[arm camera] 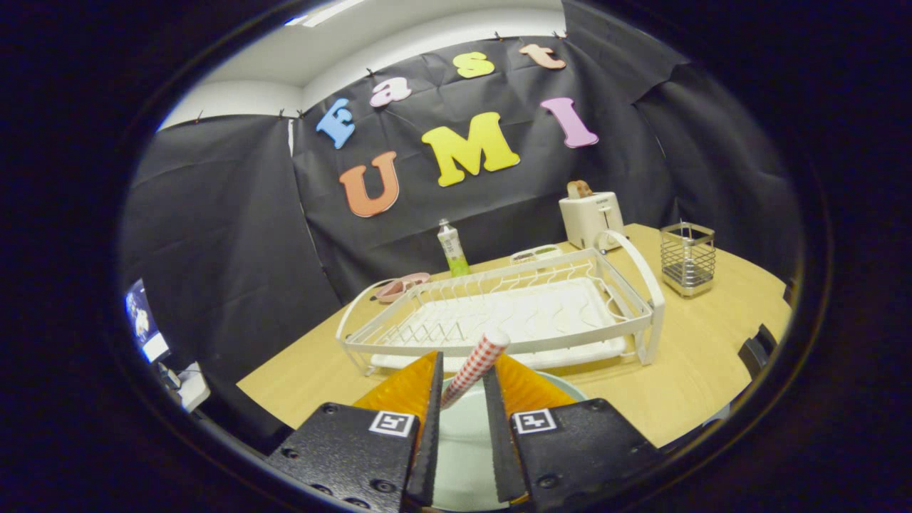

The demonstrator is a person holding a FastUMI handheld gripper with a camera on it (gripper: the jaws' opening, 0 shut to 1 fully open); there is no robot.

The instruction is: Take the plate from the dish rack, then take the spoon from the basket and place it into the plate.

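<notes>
Checkered spoon handle stands clamped between the fingers of the gripper, right over the pale plate on the counter (dish rack beyond, emptied). Placing step, I judge: next, lower and part the fingers gently.

A red-checked spoon handle tilts above the pale plate, before the white dish rack.

The camera rides on the claw, looking forward and slightly down across the worktop toward the far wall.
</notes>
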